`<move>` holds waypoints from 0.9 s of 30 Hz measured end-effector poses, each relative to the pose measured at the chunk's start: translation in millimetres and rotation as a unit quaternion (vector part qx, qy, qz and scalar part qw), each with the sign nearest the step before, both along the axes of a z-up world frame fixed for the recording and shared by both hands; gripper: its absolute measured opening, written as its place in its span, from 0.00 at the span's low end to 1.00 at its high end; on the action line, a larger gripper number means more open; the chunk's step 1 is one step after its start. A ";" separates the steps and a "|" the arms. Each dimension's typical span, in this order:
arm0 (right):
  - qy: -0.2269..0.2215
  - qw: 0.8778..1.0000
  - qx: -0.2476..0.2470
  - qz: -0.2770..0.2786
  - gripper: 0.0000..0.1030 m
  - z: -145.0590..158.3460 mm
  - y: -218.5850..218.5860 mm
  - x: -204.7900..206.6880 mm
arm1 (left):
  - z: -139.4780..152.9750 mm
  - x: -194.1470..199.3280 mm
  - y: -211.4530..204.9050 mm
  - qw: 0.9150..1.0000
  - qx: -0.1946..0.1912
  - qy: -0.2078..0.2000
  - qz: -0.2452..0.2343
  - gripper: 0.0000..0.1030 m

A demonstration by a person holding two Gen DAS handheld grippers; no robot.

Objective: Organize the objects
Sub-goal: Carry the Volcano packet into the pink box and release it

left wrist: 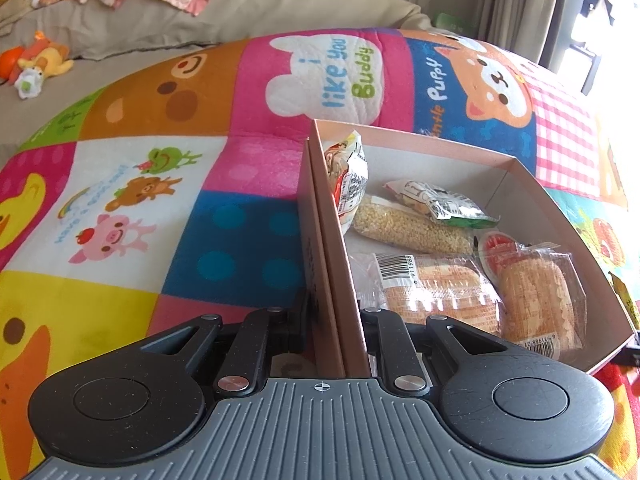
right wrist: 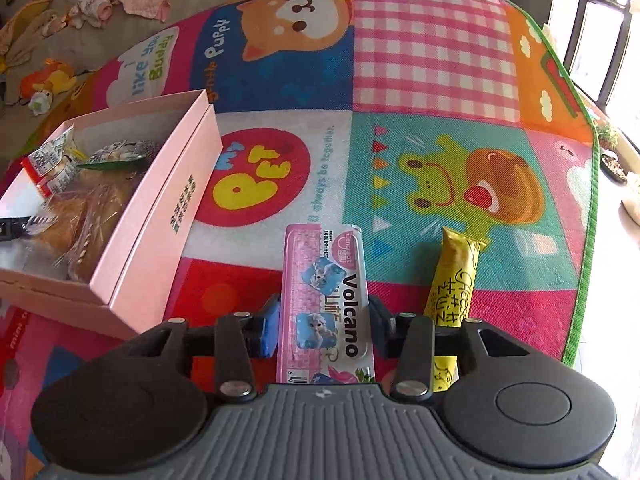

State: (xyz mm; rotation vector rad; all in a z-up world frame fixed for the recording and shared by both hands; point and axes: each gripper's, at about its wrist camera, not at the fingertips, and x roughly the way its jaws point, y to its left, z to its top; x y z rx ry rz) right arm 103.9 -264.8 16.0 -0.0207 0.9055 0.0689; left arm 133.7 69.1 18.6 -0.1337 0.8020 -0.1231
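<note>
A: Item 1, lower centre of the left wrist view: left gripper [left wrist: 334, 320], clamped on the near wall of the pink box [left wrist: 532, 188]. Contents: 5 snack packets [left wrist: 416, 228].

B: Item 2, right wrist view?

A: Box [right wrist: 160, 216] at left. Lower centre: right gripper [right wrist: 325, 322], jaws drawn in around the pink Volcano packet [right wrist: 326, 296], which lies flat on the play mat [right wrist: 432, 52]. Whether the pads press it yet, I cannot tell. Yellow stick packet [right wrist: 450, 284] just right, apart.

B: Handling?

A: Probably squeeze the edges squarely, lift level, keep the box steadied, clear the yellow stick.
</note>
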 end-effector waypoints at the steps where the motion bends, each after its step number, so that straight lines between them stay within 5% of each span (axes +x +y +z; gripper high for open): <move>1: 0.003 1.000 -0.002 0.008 0.42 2.5 3.7 -9.8 | -0.1 0.1 -0.1 1.000 0.001 0.000 0.000 0.17; 9: 0.036 0.994 0.032 0.096 0.42 26.4 38.4 -81.7 | -0.1 0.6 0.3 1.000 0.001 0.001 0.000 0.17; 14: 0.018 0.991 0.038 0.129 0.42 53.1 56.0 -109.2 | 0.2 1.0 -0.4 1.000 0.007 0.000 -0.004 0.17; 27: -0.084 0.982 0.058 0.158 0.42 128.5 93.3 -76.5 | -0.6 0.5 0.5 1.000 0.001 -0.003 -0.005 0.17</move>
